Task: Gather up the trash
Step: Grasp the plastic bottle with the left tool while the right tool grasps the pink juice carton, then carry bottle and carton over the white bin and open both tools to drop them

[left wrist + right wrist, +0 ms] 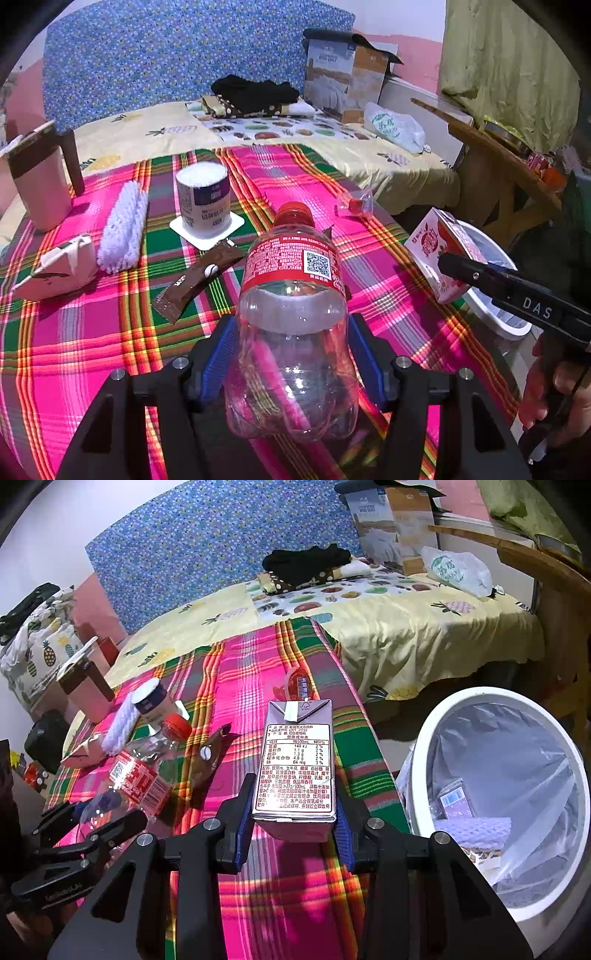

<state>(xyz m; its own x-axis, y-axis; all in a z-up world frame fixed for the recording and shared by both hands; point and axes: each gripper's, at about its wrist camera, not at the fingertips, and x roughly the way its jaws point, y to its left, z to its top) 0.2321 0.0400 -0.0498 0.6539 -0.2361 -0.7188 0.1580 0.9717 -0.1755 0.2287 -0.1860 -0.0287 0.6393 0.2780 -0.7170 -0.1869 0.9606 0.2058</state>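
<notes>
Bin: the white lined trash bin (509,797) stands off the table's right edge, at about 3 o'clock from the carton in the right wrist view; some trash already lies inside.
Bottle: the empty clear bottle (291,332) with red label and cap looks light, smooth and easily crushed; its lower body is the sensible place to take it.
Carton: the drink carton (297,764) looks light and stiff-sided, likely to dent; its flat side faces suit the pads.
Left gripper: the left gripper (291,358) is wide, its blue pads clamped on the bottle's lower body, angled downward over the plaid cloth (92,332).
Right gripper: the right gripper (295,823) is half closed, pinching the carton's base, tilted downward.
Wrapper: a brown wrapper (195,280) lies at 10 o'clock from the bottle.
</notes>
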